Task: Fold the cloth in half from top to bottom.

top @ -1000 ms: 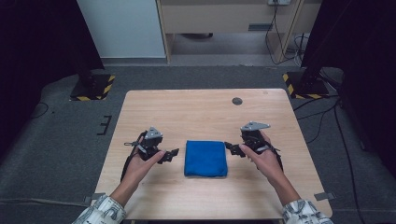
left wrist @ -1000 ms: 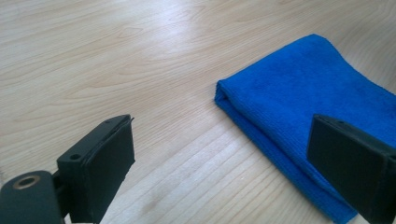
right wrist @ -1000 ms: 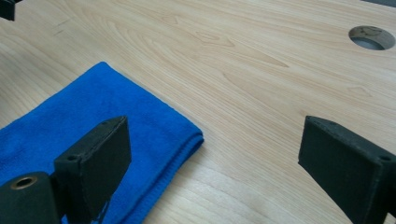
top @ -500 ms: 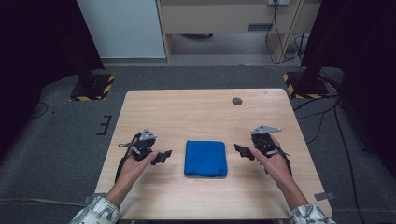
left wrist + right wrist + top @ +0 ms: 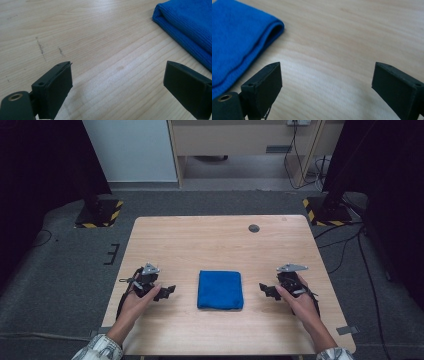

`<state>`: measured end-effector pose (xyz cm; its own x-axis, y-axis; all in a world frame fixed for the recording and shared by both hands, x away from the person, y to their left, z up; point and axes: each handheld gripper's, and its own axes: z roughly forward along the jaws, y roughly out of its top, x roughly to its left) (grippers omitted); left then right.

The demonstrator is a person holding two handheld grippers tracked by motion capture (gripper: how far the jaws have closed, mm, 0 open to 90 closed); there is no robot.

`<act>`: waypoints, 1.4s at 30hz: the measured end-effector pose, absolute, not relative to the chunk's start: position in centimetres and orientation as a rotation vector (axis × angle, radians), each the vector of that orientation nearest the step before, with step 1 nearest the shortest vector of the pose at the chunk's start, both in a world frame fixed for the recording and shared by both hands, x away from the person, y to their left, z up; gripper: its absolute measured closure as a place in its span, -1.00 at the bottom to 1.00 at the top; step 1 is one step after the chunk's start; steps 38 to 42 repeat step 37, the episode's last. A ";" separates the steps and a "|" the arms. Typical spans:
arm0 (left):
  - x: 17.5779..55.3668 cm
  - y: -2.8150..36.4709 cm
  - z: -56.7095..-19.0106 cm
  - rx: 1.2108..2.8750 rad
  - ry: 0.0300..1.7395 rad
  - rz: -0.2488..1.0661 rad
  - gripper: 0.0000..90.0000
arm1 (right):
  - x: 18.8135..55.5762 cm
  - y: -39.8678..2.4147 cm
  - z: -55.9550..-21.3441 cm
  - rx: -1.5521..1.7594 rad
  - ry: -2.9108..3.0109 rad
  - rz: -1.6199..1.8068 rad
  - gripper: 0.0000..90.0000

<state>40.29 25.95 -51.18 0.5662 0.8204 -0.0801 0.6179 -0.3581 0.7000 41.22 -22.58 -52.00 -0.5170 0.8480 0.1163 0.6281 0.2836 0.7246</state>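
A folded blue cloth (image 5: 220, 289) lies flat on the wooden table (image 5: 220, 242), near its front middle. My left gripper (image 5: 167, 292) rests to the cloth's left, a short gap away, jaws wide open over bare wood (image 5: 117, 80). The cloth's folded edge (image 5: 185, 30) shows at the upper right of the left gripper view. My right gripper (image 5: 263, 290) sits to the cloth's right, also open with nothing between its jaws (image 5: 325, 85). In the right gripper view the cloth (image 5: 234, 42) lies at the upper left.
A small dark round disc (image 5: 254, 228) is set in the table near its far right. Black stands with yellow-striped bases (image 5: 97, 215) flank the table on the grey floor. Cables trail on the floor at the right (image 5: 345, 240).
Both grippers have moved outward, away from the cloth's side edges, and now rest apart from it. The cloth has stayed in place.
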 end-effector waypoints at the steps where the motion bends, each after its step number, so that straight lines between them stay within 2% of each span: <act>1: 40.2 26.1 -51.3 2.108 1.149 0.368 -0.82 | 41.1 -22.8 -52.2 1.348 2.268 1.060 -0.79; 17: 42.8 28.7 -52.7 2.068 1.282 0.449 -0.81 | 42.5 -28.6 -53.1 1.556 2.052 1.007 -0.74; 23: 43.3 28.3 -53.4 2.093 1.258 0.508 -0.84 | 43.4 -28.5 -53.7 1.583 1.994 0.947 -0.76; 26: 43.3 28.3 -53.7 2.078 1.245 0.520 -0.92 | 43.6 -27.7 -53.9 1.515 2.017 0.870 -0.80; 31: 43.3 28.1 -53.7 2.076 1.251 0.523 -0.93 | 43.3 -26.6 -53.9 1.461 2.087 0.880 -0.85; 35: 43.3 28.0 -53.7 2.072 1.261 0.526 -0.94 | 43.0 -26.3 -54.0 1.486 2.074 0.862 -0.97; 42: 43.4 27.8 -53.8 2.065 1.286 0.532 -0.97 | 42.7 -26.3 -54.0 1.518 2.049 0.851 -0.98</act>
